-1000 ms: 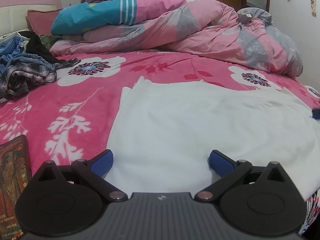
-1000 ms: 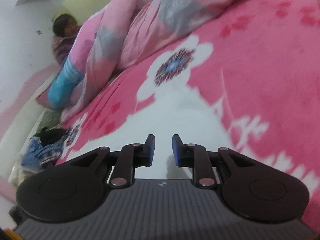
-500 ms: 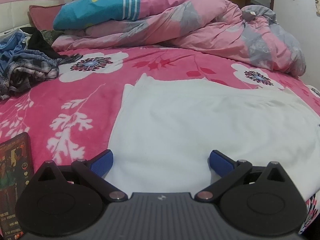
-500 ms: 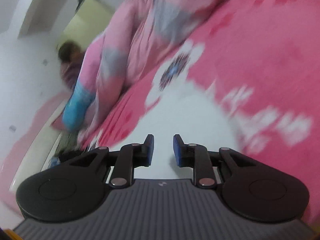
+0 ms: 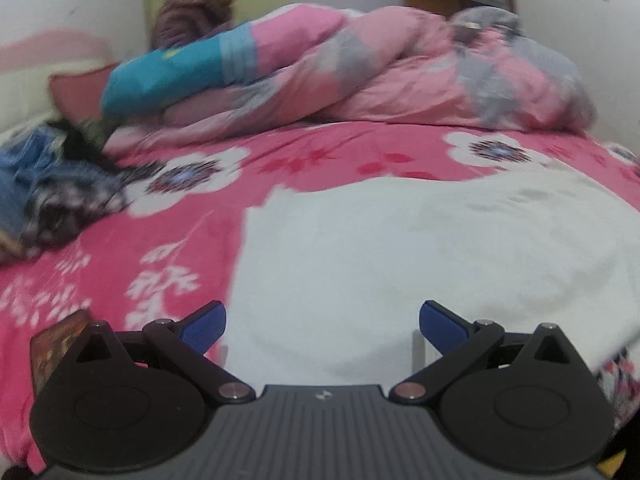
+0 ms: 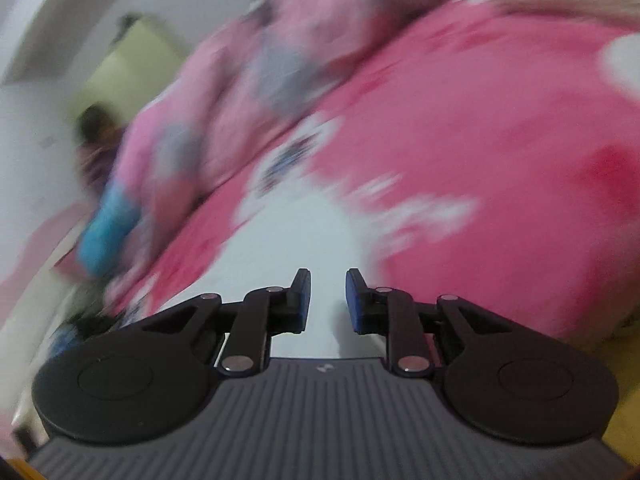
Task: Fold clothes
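- Left wrist view: the left tool [image 5: 322, 322] has its blue-padded fingers spread wide apart, gripping nothing, over the near edge of the white garment [image 5: 420, 256].
- The garment is smooth, soft cloth, spread flat in a broad rectangle on the bed [image 5: 120, 264], whose fleecy pink cover bears white flowers.
- Beyond the garment lies a rumpled pink and grey quilt [image 5: 400, 76]; left of the garment, a heap of blue and checked clothes [image 5: 48, 196].
- A person [image 5: 200, 12] sits behind the quilt by a pale wall.
- Right wrist view, heavily blurred: the right tool [image 6: 328, 300] has its fingers close but a narrow gap shows between them; the white garment [image 6: 288, 240] lies ahead on the pink bed [image 6: 500, 200].
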`<state>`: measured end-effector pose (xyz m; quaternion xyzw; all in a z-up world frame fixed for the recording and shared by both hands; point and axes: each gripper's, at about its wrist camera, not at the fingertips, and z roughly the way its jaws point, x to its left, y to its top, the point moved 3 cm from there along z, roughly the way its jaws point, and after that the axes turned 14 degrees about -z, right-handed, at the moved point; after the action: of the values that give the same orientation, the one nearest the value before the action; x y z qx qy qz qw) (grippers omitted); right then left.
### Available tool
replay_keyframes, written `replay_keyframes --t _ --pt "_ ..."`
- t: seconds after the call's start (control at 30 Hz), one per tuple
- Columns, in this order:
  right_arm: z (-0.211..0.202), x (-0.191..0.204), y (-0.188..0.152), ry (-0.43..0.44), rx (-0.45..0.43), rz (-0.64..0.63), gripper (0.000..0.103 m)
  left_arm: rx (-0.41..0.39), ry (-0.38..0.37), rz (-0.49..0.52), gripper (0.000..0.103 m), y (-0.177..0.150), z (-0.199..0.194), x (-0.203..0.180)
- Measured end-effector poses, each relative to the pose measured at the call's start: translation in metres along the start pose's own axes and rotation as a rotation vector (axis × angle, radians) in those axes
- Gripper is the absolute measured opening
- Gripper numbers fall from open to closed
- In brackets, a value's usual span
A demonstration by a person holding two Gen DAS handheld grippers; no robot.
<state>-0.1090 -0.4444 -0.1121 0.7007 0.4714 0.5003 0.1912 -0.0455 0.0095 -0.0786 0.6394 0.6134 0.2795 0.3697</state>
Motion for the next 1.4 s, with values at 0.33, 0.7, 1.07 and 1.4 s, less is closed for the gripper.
replay_keyframes --t 0.33,0.7,1.07,1.4 --pt "-0.020 -0.027 -0.012 -0.096 -0.019 0.074 0.016 0.070 0.006 0.000 0.103 -0.035 -0.006 0.008" --pt "-0.010 0.055 -0.021 0.020 0.004 -0.142 0.018 0.069 0.073 -0.017 0.103 -0.043 -0.036 0.024" --pt "0.042 0.209 -0.111 0.162 0.224 -0.750 0.018 0.083 0.069 -0.121 0.103 -0.044 -0.036 0.048" --pt "0.077 0.260 -0.107 0.225 0.179 -0.906 0.019 0.079 0.051 -0.201 0.103 -0.049 -0.036 0.063"
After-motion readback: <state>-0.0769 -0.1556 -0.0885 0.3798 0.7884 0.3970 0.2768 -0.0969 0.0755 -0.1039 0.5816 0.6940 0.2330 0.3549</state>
